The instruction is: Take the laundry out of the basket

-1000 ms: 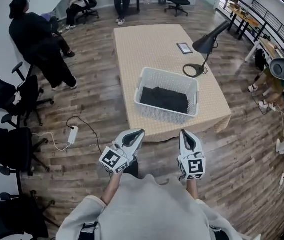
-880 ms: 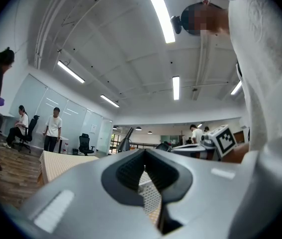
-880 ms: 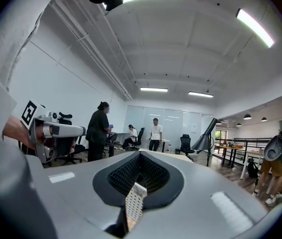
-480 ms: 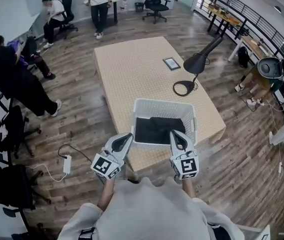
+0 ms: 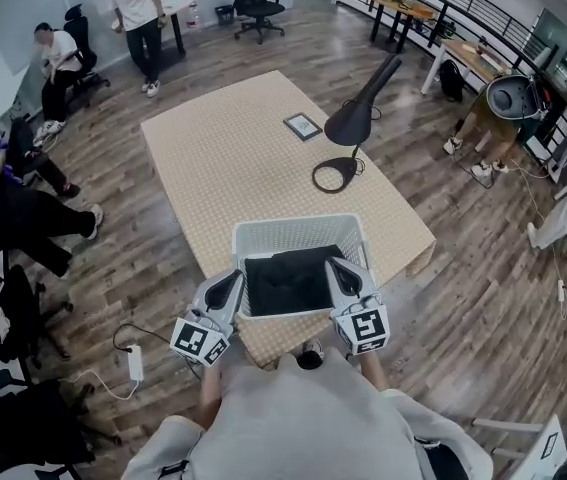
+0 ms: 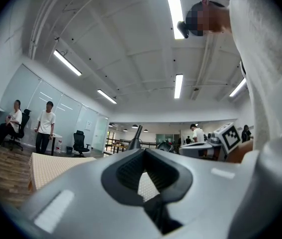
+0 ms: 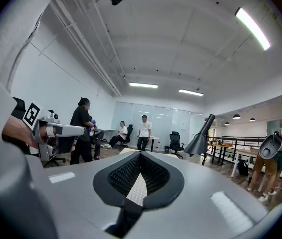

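A white slatted laundry basket (image 5: 293,226) stands at the near edge of a tan table (image 5: 223,158). Dark laundry (image 5: 288,280) lies folded inside it. My left gripper (image 5: 231,280) hangs just outside the basket's left wall, jaws shut and empty. My right gripper (image 5: 336,266) is over the basket's right rim, also shut and empty. In the left gripper view the left gripper (image 6: 143,151) points level across the table with its tips together. The right gripper (image 7: 140,155) looks the same in the right gripper view. Neither touches the laundry.
A black desk lamp (image 5: 351,128) and a small tablet (image 5: 303,125) sit on the table beyond the basket. People and office chairs (image 5: 23,298) are at the left and far side. A power strip (image 5: 135,363) with cable lies on the wood floor at the left.
I have come up to the table: the basket, earlier well ahead, now sits between the two grippers. Both grippers have moved forward together, still shut.
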`<state>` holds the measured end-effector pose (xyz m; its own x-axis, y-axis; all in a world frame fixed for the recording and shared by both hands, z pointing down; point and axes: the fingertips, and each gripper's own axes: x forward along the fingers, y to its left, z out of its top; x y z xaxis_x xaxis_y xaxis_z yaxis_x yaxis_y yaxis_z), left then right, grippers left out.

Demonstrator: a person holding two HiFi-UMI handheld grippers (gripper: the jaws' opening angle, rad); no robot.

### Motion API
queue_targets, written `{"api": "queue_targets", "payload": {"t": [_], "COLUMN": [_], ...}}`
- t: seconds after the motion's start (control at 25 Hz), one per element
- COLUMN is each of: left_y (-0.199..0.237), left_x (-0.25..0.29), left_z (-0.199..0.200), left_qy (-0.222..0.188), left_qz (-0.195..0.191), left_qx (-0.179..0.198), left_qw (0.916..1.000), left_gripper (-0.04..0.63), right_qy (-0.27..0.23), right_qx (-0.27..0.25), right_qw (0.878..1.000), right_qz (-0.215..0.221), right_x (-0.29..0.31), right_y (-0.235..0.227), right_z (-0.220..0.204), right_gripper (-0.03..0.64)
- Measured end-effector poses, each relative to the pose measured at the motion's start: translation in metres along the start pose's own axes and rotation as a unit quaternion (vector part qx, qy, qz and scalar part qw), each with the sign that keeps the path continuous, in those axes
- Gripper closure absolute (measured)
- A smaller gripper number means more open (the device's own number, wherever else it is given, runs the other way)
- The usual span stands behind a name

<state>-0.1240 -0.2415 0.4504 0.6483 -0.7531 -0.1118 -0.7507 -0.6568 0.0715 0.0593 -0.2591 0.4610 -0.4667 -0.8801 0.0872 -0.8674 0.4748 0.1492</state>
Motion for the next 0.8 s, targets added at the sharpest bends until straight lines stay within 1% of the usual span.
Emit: {"api": "queue_targets", "payload": {"t": [0.16,0.4,0.48,0.68,0.8], "left_y": [-0.007,-0.013,-0.003,0.021,0.036], "left_x": [0.017,0.021,0.021,0.008,-0.001], "left_z": [0.000,-0.003,-0.006,-0.027,-0.038], "left_qy": [0.006,0.023,0.030,0.061,0.074], "left_qz": [0.024,0.059,0.069,0.094,0.113], "left_qx": [0.007,-0.001,0.000,-0.010,-0.024], "left_qw": [0.9997,0.9980,0.9972,0.9936,0.9906], "left_gripper": [0.586,0.586,0.586,0.586,0.586], "right_qy": [-0.009,0.002,0.012,0.040,0.060], "right_qx": [0.024,0.046,0.054,0.069,0.081], "right_qw": [1.000,0.998,0.998,0.996,0.993], "right_qz": [0.012,0.033,0.034,0.051,0.057], "right_x": [-0.003,-0.003,0.008,0.024,0.027], "right_y": [-0.032,-0.064,-0.065,-0.049,-0.046], "right_z": [0.002,-0.008,-0.018,-0.039,-0.048], "right_gripper": [0.617,0.617,0.617,0.617,0.617]}}
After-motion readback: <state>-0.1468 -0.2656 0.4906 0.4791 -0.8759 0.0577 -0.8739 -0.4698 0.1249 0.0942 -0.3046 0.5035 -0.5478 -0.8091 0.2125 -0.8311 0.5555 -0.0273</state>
